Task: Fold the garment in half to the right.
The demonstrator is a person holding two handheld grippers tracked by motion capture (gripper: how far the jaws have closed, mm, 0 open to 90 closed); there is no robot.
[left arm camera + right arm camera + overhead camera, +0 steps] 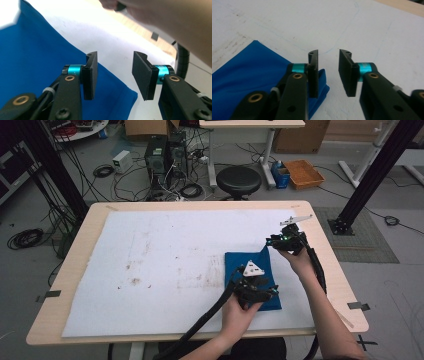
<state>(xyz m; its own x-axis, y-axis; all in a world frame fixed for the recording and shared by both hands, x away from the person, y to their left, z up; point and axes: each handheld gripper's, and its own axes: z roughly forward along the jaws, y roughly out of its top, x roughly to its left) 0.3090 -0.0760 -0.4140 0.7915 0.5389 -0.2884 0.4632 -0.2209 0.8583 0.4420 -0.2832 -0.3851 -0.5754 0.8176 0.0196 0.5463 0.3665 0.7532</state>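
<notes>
Both tools open: left tool [270, 291], right tool [270, 241], over blue cloth [250, 262].

You get bright, even light with soft shadows; past the blue cloth [32, 62], your arm [175, 22] looks blurry.

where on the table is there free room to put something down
The left and middle of the white mat lie bare, from its far edge to its near edge, bordered on the right by the blue cloth. A bare strip also runs beyond the cloth to the far edge. The right side is crowded: the left gripper over the cloth's near edge, the right gripper at its far corner.
</notes>
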